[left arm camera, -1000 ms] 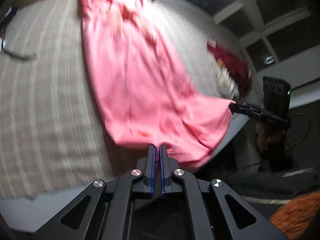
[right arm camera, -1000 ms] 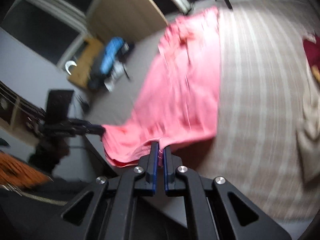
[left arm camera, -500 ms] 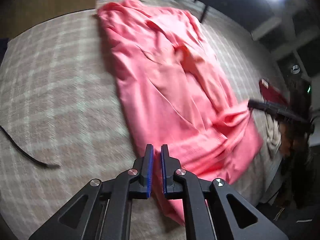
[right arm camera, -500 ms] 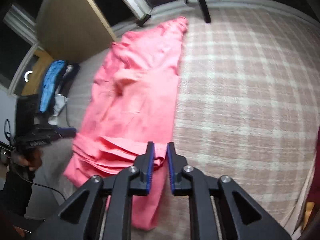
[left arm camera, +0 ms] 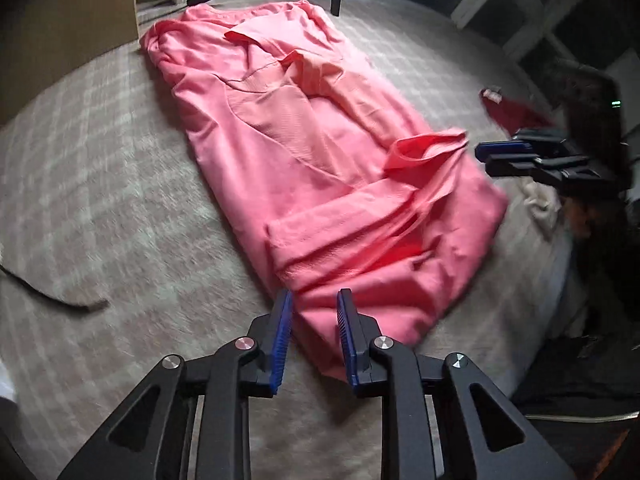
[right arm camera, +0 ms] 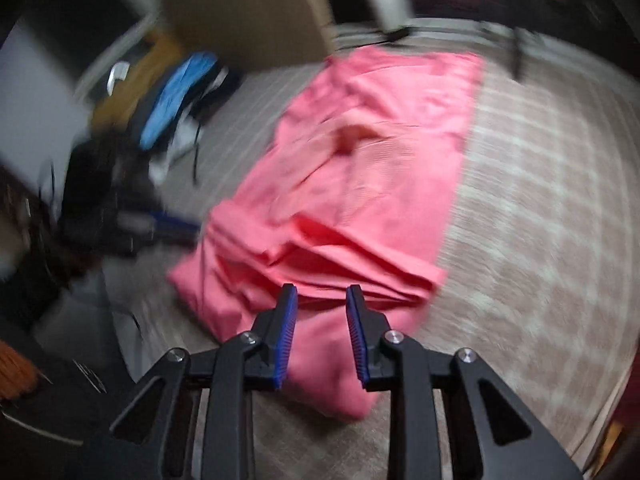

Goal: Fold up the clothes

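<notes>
Both grippers have let go of the pink garment point(left arm camera: 320, 168) since 1 second ago, when each pinched its hem; their jaws opened right after. Now the left gripper point(left arm camera: 314, 320) hovers with its 2 blue-padded fingers spread, nothing between them, above the garment's near corner. The right gripper point(right arm camera: 322, 320) likewise stands parted and empty over the rumpled hem. Folded lengthwise, the garment lies on the beige plaid bedcover point(left arm camera: 100, 184), its hem bunched nearest the grippers.

I see a checked blanket point(left arm camera: 100, 168) under everything. A black cord point(left arm camera: 52, 300) lies on it. A blue thing point(right arm camera: 176, 96) sits past its edge.
</notes>
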Demonstrator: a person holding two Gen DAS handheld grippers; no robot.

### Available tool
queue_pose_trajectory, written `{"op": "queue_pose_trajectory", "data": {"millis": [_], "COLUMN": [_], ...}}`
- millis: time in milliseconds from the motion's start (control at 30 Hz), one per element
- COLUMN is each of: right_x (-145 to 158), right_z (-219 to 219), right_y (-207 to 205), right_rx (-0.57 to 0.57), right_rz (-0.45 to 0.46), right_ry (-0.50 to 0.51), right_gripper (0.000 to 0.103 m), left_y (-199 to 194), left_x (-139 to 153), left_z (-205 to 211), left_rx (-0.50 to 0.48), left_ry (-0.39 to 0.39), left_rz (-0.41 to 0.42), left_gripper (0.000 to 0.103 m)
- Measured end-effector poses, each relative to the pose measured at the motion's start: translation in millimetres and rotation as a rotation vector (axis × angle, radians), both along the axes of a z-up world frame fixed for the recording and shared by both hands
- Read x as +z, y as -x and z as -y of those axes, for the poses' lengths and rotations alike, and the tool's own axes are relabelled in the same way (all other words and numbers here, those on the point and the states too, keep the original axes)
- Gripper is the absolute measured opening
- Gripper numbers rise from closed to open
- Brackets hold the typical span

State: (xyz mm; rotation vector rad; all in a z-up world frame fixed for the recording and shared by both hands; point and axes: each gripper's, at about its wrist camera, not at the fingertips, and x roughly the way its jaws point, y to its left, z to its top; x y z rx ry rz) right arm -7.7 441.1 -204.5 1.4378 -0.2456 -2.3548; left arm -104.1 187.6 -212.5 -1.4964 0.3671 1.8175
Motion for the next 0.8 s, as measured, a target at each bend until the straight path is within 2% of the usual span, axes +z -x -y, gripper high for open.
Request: {"op": "queue_pose_trajectory", "data": {"millis": [100, 200, 367, 433, 500, 567, 600, 633, 667, 700, 733, 767, 800], "right_x": [-13, -20, -19, -17, -18, -18, -17, -13, -7, -1, 5, 10, 15], "right_z": [29, 46, 60, 64, 68, 70, 65, 56, 42, 30, 20, 11, 4], "right_y": [10, 15, 18, 19, 20, 23, 28, 34, 39, 43, 43, 39, 32], "right_rx": [0.103, 0.16, 0.219, 0.241, 0.272, 0.289, 0.262, 0.203, 0.127, 0.062, 0.014, -0.014, -0.028], "right_rz": [0.001, -0.017, -0.049, -0.054, -0.055, -0.052, -0.046, -0.041, -0.037, -0.037, -0.04, -0.051, -0.066], "right_ry": [-0.114, -0.189, -0.259, -0.287, -0.296, -0.298, -0.278, -0.233, -0.171, -0.122, -0.097, -0.087, -0.082], "right_gripper": [0.026, 0.026, 0.027, 0.027, 0.026, 0.004, 0.002, 0.002, 0.003, 0.008, 0.021, 0.03, 0.043], "left_y": [4, 8, 18, 19, 19, 25, 35, 49, 64, 70, 75, 76, 75], "left_x": [-1, -8, -18, -21, -22, -17, -12, -5, 1, 6, 10, 12, 14], "left_z": [1, -6, -11, -10, -9, -5, 1, 13, 27, 37, 46, 54, 60], "left_rx": [-0.023, -0.045, -0.043, -0.045, -0.048, -0.017, 0.039, 0.146, 0.262, 0.319, 0.366, 0.379, 0.387], "left_ry": [0.015, 0.049, 0.032, 0.027, 0.014, -0.03, -0.077, -0.128, -0.18, -0.186, -0.184, -0.186, -0.19], "left_rz": [-0.003, -0.013, 0.03, 0.045, 0.057, 0.084, 0.109, 0.115, 0.117, 0.089, 0.057, 0.048, 0.043], "left_gripper": [0.021, 0.021, 0.02, 0.007, 0.004, 0.003, 0.004, 0.006, 0.008, 0.015, 0.022, 0.033, 0.034]}}
